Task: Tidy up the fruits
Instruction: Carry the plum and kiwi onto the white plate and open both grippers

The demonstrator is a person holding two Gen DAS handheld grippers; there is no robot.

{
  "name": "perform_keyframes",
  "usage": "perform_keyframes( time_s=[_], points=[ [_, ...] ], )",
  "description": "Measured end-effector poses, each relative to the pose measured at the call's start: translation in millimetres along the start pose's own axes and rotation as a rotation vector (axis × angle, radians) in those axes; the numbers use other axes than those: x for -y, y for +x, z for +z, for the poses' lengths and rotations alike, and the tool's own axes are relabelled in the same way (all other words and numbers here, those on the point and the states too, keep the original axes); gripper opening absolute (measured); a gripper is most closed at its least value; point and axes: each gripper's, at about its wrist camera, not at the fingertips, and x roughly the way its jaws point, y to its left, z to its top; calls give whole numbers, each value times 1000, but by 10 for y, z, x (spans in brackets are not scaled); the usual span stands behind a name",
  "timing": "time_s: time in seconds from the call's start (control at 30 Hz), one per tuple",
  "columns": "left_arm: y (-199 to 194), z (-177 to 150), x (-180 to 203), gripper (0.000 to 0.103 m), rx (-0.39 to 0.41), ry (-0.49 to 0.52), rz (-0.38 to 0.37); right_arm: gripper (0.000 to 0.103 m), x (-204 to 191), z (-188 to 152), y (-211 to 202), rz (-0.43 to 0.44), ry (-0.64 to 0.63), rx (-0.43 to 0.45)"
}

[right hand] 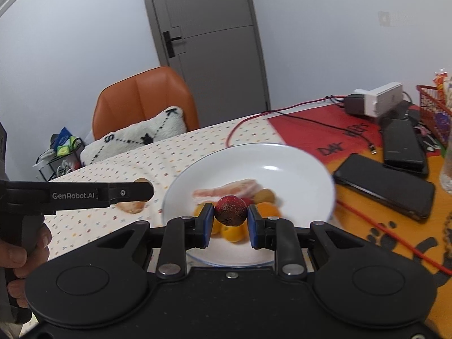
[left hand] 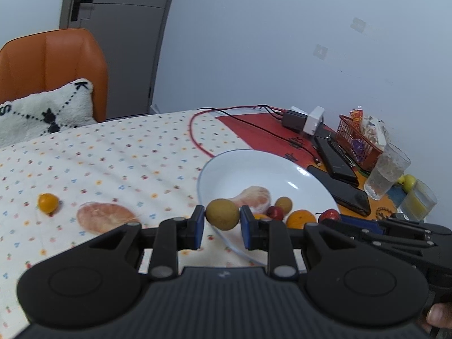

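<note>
Brown round fruit (left hand: 222,214) clamped above the white plate's (left hand: 254,166) near rim. Dark red fruit (right hand: 230,210) clamped over the plate. Pomelo segment (left hand: 106,217) and small orange fruit (left hand: 48,202) lie left of the plate.

left gripper (left hand: 221,220) clamped on brown fruit (left hand: 222,214); right gripper (right hand: 230,220) clamped on red fruit (right hand: 230,210).

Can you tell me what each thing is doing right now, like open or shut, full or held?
Left hand-held gripper: shut on a brown fruit.
Right hand-held gripper: shut on a red fruit.
White plate: holding several fruits, not full.
Peeled citrus piece: lying on the tablecloth, outside the plate.
Small orange fruit: lying on the tablecloth, outside the plate.
Door: shut.
Red basket: holding packets.
</note>
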Motion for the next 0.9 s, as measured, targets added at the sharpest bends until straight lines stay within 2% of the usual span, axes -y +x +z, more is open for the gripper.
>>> perform_keyframes(
  time_s=[0.37,0.67,0.9],
  points=[
    [170,38,169,25,-10,20,-16,24,240,-25,-47,-47,19,3],
    [285,35,156,25,-13,-23,29,24,333,-42,-32,-65,32,-2],
    [227,25,114,29,-29,-14,43,24,387,-48,17,-70,49,-3]
  ],
)
